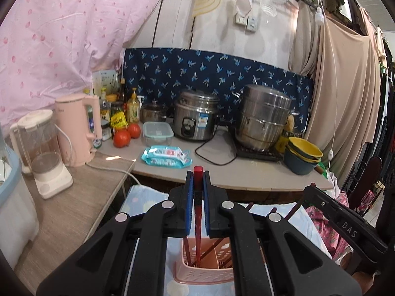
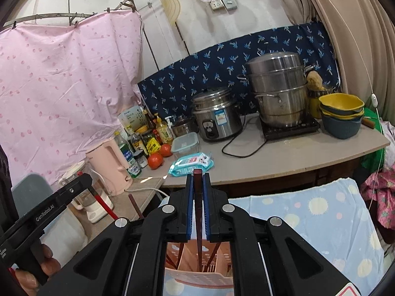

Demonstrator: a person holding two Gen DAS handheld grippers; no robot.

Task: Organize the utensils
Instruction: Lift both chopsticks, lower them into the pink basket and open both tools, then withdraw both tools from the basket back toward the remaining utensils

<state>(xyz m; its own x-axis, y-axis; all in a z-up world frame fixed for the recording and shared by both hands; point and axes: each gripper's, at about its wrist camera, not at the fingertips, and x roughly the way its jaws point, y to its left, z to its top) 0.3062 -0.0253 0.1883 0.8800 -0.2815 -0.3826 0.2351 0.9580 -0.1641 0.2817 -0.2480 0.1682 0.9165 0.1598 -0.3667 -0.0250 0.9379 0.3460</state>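
Observation:
My left gripper [image 1: 198, 176] is shut on a red chopstick [image 1: 198, 197] that runs down between the blue pads into a pink perforated utensil basket [image 1: 205, 273]. Several dark chopsticks stand in that basket. My right gripper [image 2: 198, 177] is shut on a dark brown chopstick [image 2: 198, 197], its lower end reaching into the pink basket [image 2: 200, 275] below. The left gripper's body [image 2: 49, 204] shows at the left of the right wrist view with the red chopstick [image 2: 105, 204] slanting under it. The right gripper's body [image 1: 345, 224] shows at the right of the left wrist view.
The basket stands on a pale blue spotted cloth [image 2: 321, 222]. Beyond is a counter [image 1: 246, 172] with a wet-wipe pack [image 1: 167, 156], tomatoes [image 1: 122, 138], rice cooker [image 1: 195, 118], steamer pot [image 1: 263, 118], stacked bowls [image 1: 302, 155], pink kettle [image 1: 76, 128] and blender [image 1: 42, 148]. A person's hand [image 2: 37, 268] grips the left handle.

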